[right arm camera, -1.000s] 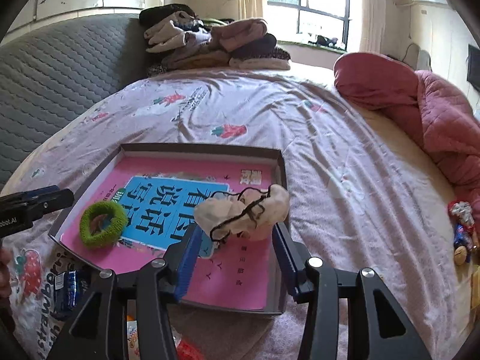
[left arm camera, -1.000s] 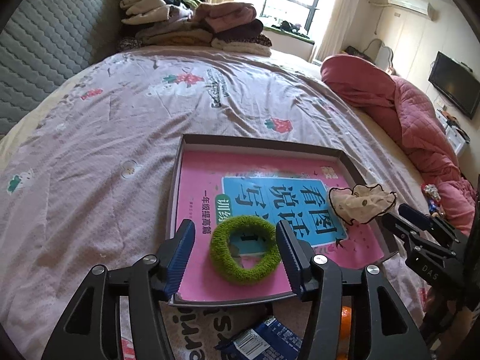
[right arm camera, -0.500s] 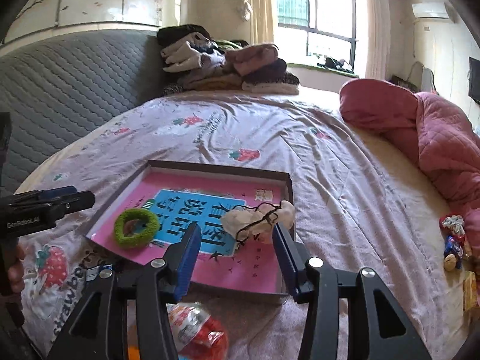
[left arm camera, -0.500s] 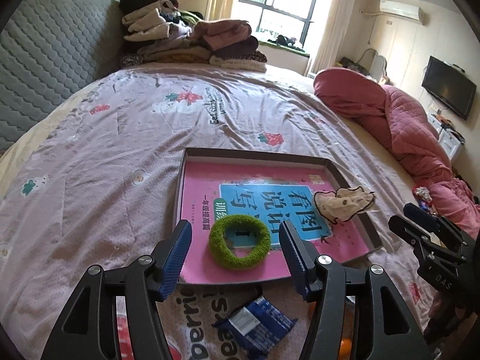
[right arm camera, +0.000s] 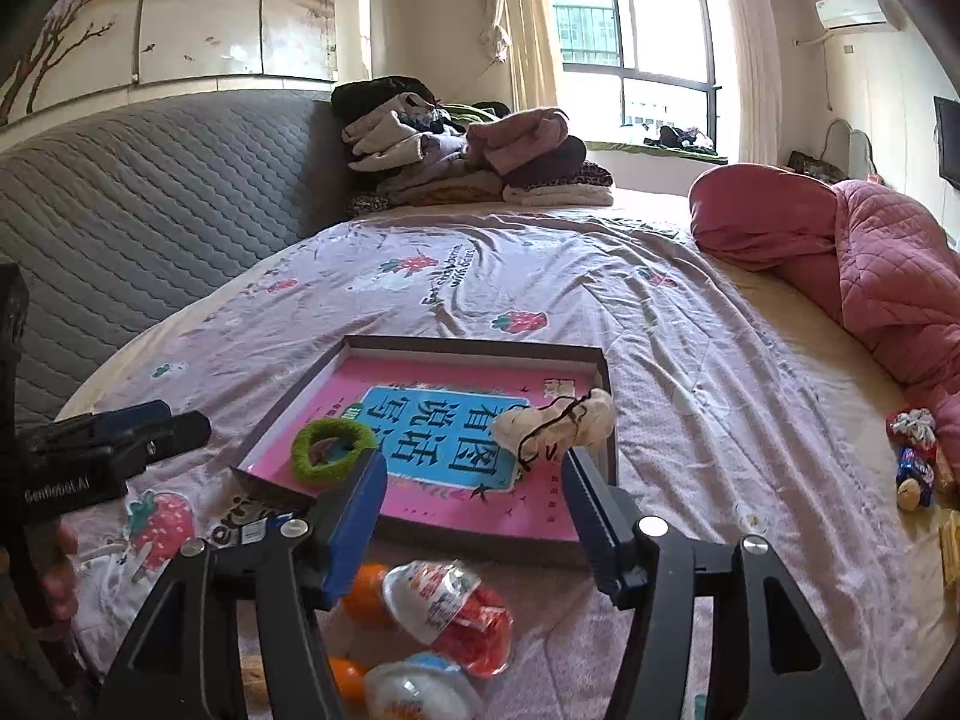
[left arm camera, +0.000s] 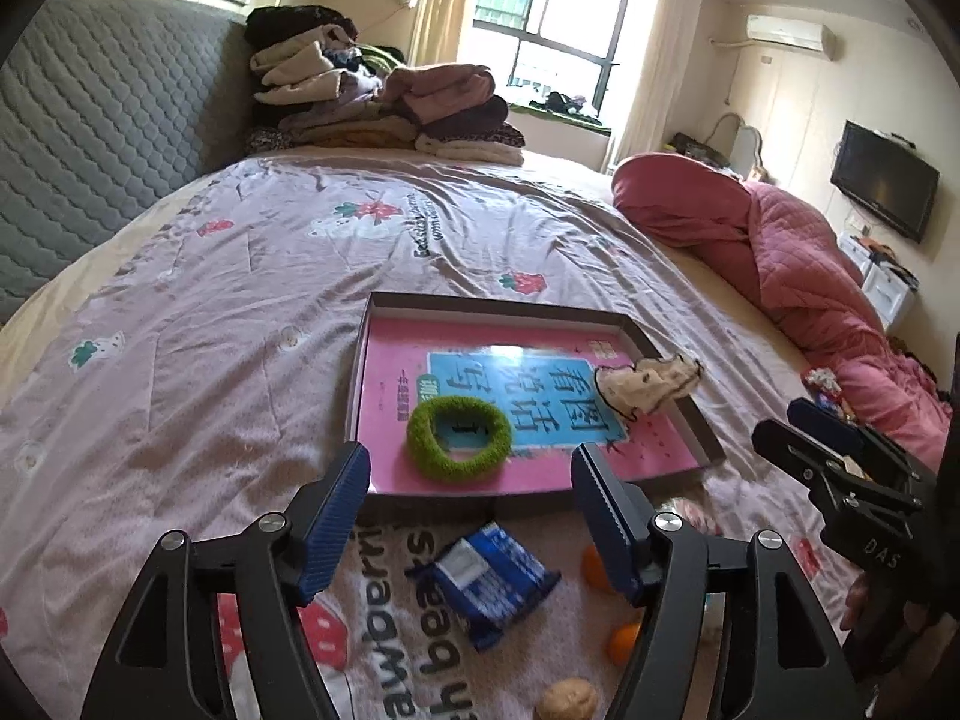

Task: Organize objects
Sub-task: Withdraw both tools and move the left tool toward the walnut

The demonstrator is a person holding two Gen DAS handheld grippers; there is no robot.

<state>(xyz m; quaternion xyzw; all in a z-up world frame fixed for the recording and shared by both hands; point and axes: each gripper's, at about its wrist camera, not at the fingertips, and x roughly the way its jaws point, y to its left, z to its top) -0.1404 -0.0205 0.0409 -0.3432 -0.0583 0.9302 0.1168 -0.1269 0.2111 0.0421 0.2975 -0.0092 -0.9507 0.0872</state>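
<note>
Only the left view shows a walnut (left arm camera: 567, 701); both tongs (left arm camera: 468, 480) (right arm camera: 474, 486) spread, empty.

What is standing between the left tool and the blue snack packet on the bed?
Nothing visible. The left tool is open above the bedsheet, and the blue snack packet lies uncovered just below its fingers, in front of the tray. The oranges lie to its side.

The bed sheet (left arm camera: 252, 312) is pale mauve, printed with strawberries and dark lettering. A grey-rimmed tray (left arm camera: 504, 305) holds a pink book (left arm camera: 390, 372) with a blue panel of black characters. The fuzzy ring (left arm camera: 459, 435) is green; the cloth scrunchie (left arm camera: 651, 381) is cream, edged black. The snack packet (left arm camera: 492, 582) is blue and white. The quilt (left arm camera: 798, 252) is rose-pink; the headboard (left arm camera: 108, 114) is grey, diamond-stitched.
</note>
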